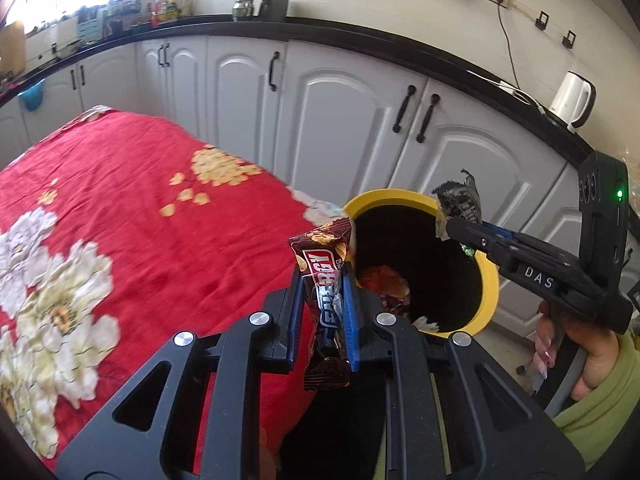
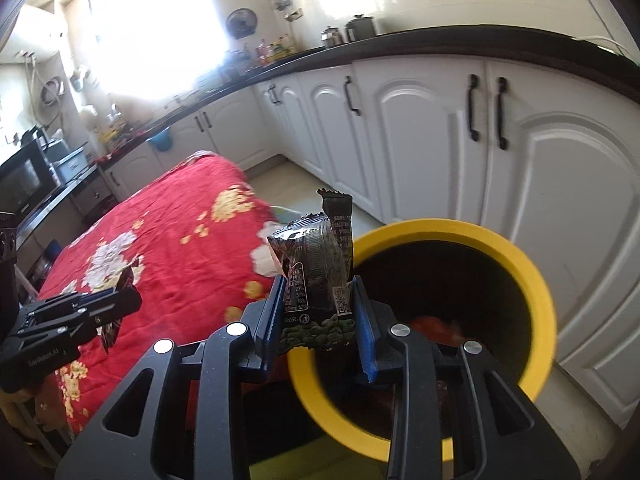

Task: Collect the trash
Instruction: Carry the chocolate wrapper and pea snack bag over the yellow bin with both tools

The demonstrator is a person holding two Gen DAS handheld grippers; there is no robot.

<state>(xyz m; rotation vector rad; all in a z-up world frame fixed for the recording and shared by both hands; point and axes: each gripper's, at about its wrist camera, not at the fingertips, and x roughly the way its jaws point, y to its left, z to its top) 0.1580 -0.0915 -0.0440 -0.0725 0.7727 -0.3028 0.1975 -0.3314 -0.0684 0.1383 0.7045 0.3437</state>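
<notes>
Holding one snack wrapper in each gripper beside the yellow-rimmed trash bin (image 2: 532,276).

Pinching a brown snack wrapper (image 1: 326,304) between its closed blue pads, the left gripper (image 1: 323,280) is hovering over the edge of the red floral tablecloth (image 1: 140,208), just beside the bin's rim; the right gripper (image 2: 320,292) is clamping a dark green wrapper (image 2: 316,276) upright, directly above the near side of the bin mouth. Sitting inside the black-lined bin are an orange-red wrapper (image 1: 384,280) and some pale scraps. White cabinet doors (image 2: 420,128) with black handles are standing close behind the bin, under a black countertop (image 1: 360,36) carrying a white electric kettle (image 1: 572,98), pots and bottles.
</notes>
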